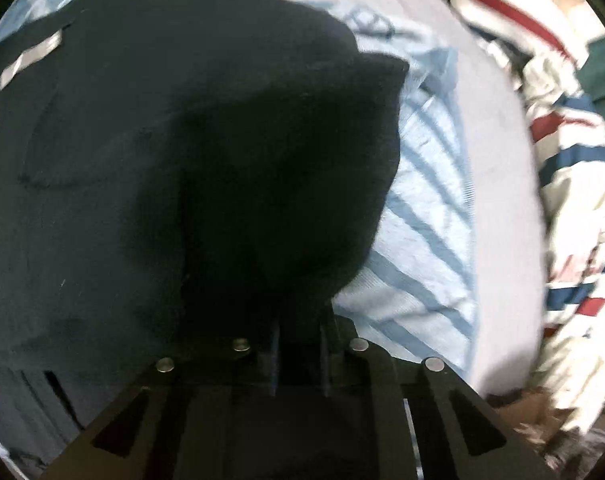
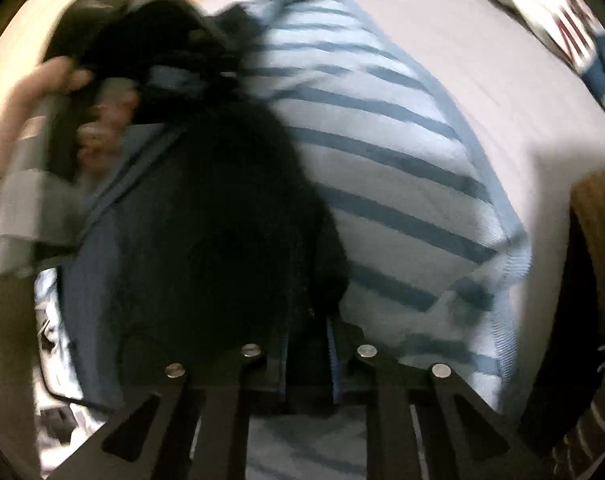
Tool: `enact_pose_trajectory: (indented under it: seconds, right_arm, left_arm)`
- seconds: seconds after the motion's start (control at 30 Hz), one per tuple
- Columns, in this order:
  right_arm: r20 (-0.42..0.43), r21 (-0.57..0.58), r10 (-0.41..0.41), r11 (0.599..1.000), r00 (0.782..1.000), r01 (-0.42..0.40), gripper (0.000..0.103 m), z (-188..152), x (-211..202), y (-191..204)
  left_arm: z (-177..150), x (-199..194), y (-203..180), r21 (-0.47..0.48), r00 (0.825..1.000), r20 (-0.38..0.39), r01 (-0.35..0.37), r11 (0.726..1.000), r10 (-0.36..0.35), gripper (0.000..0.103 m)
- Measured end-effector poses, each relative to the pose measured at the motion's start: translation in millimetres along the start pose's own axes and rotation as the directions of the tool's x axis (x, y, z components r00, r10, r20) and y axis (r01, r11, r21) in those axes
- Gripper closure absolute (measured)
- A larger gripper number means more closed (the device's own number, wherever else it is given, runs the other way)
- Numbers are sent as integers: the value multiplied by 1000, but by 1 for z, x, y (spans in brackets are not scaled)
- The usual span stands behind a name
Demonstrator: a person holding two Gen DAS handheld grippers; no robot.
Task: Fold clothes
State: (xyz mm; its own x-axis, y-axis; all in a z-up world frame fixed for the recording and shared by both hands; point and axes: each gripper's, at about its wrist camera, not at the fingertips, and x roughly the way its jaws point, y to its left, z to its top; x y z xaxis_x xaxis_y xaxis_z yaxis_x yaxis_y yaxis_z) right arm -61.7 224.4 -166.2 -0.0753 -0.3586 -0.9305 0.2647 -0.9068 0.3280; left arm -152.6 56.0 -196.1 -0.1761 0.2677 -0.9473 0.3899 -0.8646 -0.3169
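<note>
Left wrist view shows your left gripper [image 1: 300,320] pointing steeply down with its jaws drawn close and pinching a bunched fold of the dark navy garment [image 1: 150,152], whose cloth fills the gap between the fingers and spills up and to the left across most of the frame. A small pale label [image 1: 30,58] sits on that garment near the upper left. Under and beside it lies a light blue striped garment [image 1: 426,216], spread flat on a pale lavender bed sheet [image 1: 498,128]. Along the right edge is a rumpled white cover with red and blue stripes [image 1: 574,184]. In the right wrist view, your right gripper [image 2: 308,332] also has its jaws nearly together, clamped on another part of the same dark cloth, which hangs blurred up and to the left. The striped garment runs to the right of it on the sheet. At the upper left of that view your left hand [image 2: 98,120] is wrapped around the other gripper's handle, just above the dark cloth; the blur there hides finer detail.
</note>
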Motion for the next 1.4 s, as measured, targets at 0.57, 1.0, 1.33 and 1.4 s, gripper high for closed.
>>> enact_pose_trajectory:
  seconds: [0.57,1.0,1.33,1.4]
  right_arm:
    - [-219,-435,144,871,965,-228,87,-51,42,194]
    - [-263,-434,108,874,959,-218,85,-63,79,194]
    - [-184,-454,139,866,973,-209,83,-65,55,200]
    - [-188,-455,148,863,971,-220,83,-62,57,200]
  left_arm:
    - [-44,-115,226,-228,954,237,238,944,-183,89]
    - [-48,-72,252,-247,938,282,276,929,-203,89]
    - [-40,-116,216,-12,865,421,307,952,-274,88]
    - [-37,-112,221,-45,880,401,296,954,-254,88]
